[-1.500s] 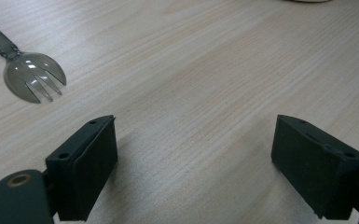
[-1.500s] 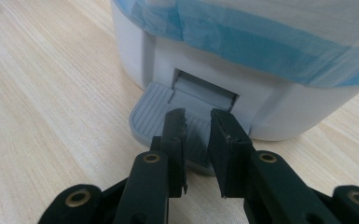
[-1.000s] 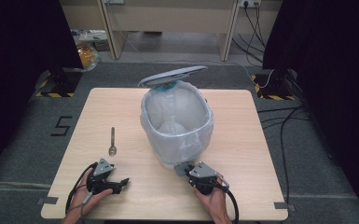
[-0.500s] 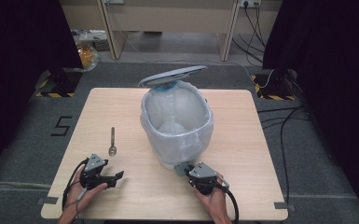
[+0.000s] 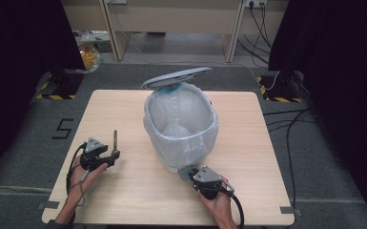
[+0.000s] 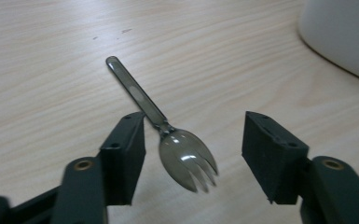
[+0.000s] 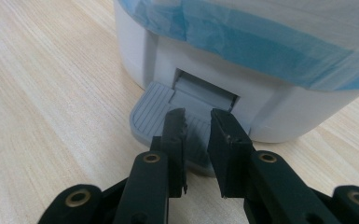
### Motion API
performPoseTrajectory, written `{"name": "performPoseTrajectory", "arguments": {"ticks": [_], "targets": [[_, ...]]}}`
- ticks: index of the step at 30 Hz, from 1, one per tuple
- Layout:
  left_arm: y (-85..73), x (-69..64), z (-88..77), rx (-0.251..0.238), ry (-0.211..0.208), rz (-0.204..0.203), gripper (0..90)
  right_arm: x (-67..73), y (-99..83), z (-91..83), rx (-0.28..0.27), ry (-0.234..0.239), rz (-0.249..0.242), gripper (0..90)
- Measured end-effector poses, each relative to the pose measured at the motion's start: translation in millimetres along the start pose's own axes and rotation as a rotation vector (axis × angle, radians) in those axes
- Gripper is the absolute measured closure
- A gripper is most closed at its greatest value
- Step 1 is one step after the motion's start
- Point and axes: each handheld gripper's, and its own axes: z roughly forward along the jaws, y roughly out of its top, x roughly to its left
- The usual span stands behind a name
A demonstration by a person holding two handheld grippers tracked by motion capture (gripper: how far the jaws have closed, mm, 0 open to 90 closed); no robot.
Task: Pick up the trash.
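Note:
A dark translucent spork (image 6: pixel 182 157) lies flat on the wooden table (image 5: pixel 267 143), tines pointing toward me. My left gripper (image 6: pixel 198 140) is open, one jaw on each side of the spork's head without touching it. From above, the left gripper (image 5: pixel 110 156) sits at the near end of the spork (image 5: pixel 115 141). A white pedal bin (image 5: pixel 186 152) with a pale blue liner stands mid-table, its grey lid (image 5: pixel 176 77) raised. My right gripper (image 7: pixel 198 123) is shut with nothing between its jaws, and its tips rest on the grey pedal (image 7: pixel 151 114) at the bin's base (image 7: pixel 279 112). The high view shows the right gripper (image 5: pixel 187 172).
The bin's rounded white base (image 6: pixel 345 32) is off to the right of the spork. Bare tabletop surrounds both hands. Dark curtains, cables and yellow-black taped stands lie on the floor beyond the table edges.
My left gripper has moved forward, away from the person, until its open jaws straddle the spork's head. The right gripper and the bin have stayed put.

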Motion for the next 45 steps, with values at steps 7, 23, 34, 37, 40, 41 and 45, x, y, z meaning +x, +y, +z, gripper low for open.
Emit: {"name": "performPoseTrajectory", "arguments": {"ticks": [7, 23, 34, 37, 40, 41, 45], "targets": [[6.5, 8.5, 16.6, 0.014, 0.020, -0.013, 54.1, 0.1, 0.0, 0.0, 0.000, 0.000, -0.001, 75.8], [8.6, 19.0, 37.5, 0.044, 0.030, -0.021, 77.9, 0.7, -0.2, 0.1, -0.003, -0.002, -0.003, 75.8], [11.6, 17.6, 41.2, 0.043, 0.007, -0.009, 75.2, 0.6, -0.2, 0.1, -0.003, -0.001, -0.005, 75.7], [12.4, 16.2, 43.0, 0.042, 0.007, -0.002, 79.0, -0.4, -0.2, -0.1, -0.001, 0.002, -0.009, 75.7], [12.1, 15.2, 43.4, 0.035, 0.009, 0.003, 79.5, 0.7, -0.2, 0.1, -0.003, -0.001, -0.007, 75.7], [11.9, 15.8, 43.2, 0.035, 0.005, 0.001, 79.6, 0.6, -0.2, 0.2, -0.003, -0.001, -0.007, 75.7], [11.6, 17.1, 41.9, 0.039, -0.014, -0.008, 79.9, 0.7, -0.2, 0.1, -0.003, -0.001, -0.008, 75.8]]}}
